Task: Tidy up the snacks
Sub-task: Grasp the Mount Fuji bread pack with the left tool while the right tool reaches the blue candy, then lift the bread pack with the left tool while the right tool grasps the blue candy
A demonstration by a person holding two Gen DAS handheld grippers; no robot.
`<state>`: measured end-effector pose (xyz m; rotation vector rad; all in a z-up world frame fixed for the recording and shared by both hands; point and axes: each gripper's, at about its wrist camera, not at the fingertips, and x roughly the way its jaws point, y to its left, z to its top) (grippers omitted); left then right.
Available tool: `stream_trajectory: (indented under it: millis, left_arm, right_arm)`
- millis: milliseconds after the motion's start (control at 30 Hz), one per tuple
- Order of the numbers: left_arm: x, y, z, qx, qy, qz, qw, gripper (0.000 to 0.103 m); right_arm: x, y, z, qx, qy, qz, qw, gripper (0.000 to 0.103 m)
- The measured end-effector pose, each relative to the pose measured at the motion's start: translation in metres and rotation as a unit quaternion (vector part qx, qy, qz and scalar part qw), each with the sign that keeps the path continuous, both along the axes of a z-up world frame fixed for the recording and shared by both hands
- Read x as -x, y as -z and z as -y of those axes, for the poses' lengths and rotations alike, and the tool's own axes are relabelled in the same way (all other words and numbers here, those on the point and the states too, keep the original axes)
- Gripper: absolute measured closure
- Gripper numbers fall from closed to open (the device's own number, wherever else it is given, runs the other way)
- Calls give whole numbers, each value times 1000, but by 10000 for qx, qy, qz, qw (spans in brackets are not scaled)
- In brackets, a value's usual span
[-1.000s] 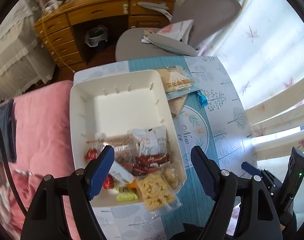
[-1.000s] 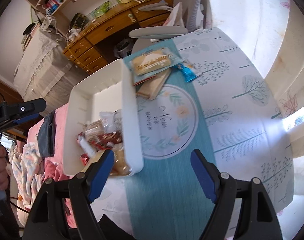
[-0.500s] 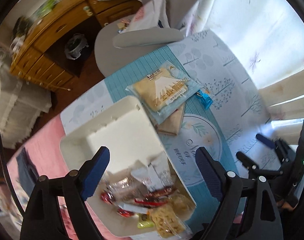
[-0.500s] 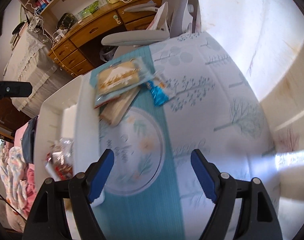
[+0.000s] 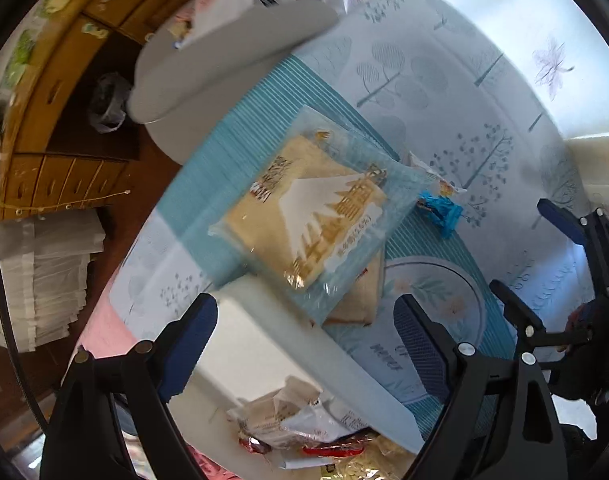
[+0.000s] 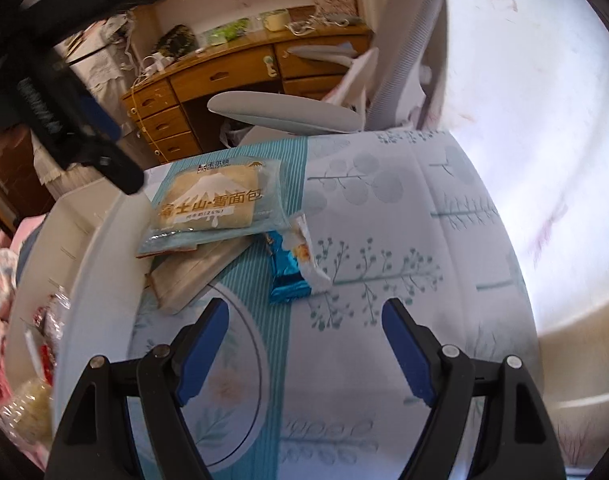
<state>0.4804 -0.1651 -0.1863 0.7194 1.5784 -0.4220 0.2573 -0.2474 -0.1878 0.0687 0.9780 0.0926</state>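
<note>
A light-blue bread packet [image 5: 316,216] [image 6: 214,204] with a mountain picture lies on the teal runner, one corner over the white bin's rim [image 5: 284,340] [image 6: 100,264]. A tan packet [image 5: 360,296] [image 6: 196,272] sticks out from under it. A small blue wrapper [image 5: 440,210] [image 6: 290,276] and a white wrapper [image 6: 308,252] lie beside them. My left gripper [image 5: 304,304] hangs open above the bread packet's near corner, holding nothing. My right gripper [image 6: 304,308] [image 5: 532,256] is open just short of the blue wrapper. Several snacks [image 5: 304,420] [image 6: 44,320] fill the bin's near end.
The table wears a pale cloth with tree prints [image 6: 404,240]. A grey chair [image 5: 224,52] [image 6: 284,114] stands at the far edge, with a wooden desk [image 6: 232,72] behind it. Pink bedding [image 5: 104,332] lies past the bin's left side.
My left gripper left the bin's snack pile, swung toward the bread packet and dropped lower, its jaws a little wider. My right gripper came forward and down toward the blue wrapper.
</note>
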Motion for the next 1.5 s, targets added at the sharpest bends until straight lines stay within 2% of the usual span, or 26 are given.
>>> stream_trajectory:
  millis: [167, 300, 433, 500, 633, 900, 1000, 1133, 1167, 1400, 1500]
  left_arm:
    - [-15, 36, 16, -212, 206, -342, 9990, 13]
    - [-32, 60, 18, -341, 146, -471, 9982, 12]
    - [-49, 85, 17, -305, 38, -809, 9962, 12]
    - [-56, 92, 16, -234, -1, -921, 9955, 4]
    - [-67, 101, 17, -69, -32, -1022, 9947, 0]
    - [-69, 109, 18, -2, 110, -871, 9961, 0]
    - [-62, 105, 22, 72, 104, -784, 9968, 0]
    - [-57, 99, 18, 238, 57, -560, 9981, 0]
    - [-50, 99, 10, 263, 59, -509, 9983, 0]
    - [-29, 91, 10, 503, 33, -30, 9987, 0]
    - [-19, 85, 8, 733, -15, 351, 9967, 0]
  right_arm:
    - [-7, 15, -3, -98, -156, 215, 9996, 23]
    - [-12, 23, -11, 17, -261, 396, 9989, 23]
    - [-19, 35, -19, 129, -385, 310, 9987, 23]
    - [-20, 38, -21, 155, -402, 344, 9985, 23]
    - [-22, 43, -27, 281, -359, 291, 9985, 23]
    - [-28, 55, -35, 395, -416, 144, 9983, 25]
    - [-32, 58, -34, 397, -369, 163, 9984, 31]
    - [-32, 58, -31, 529, -286, 209, 9980, 50]
    - [-31, 58, -29, 564, -262, 209, 9978, 52]
    - [-30, 57, -26, 558, -356, 155, 9977, 54]
    - [-32, 55, -23, 436, -353, 47, 9984, 54]
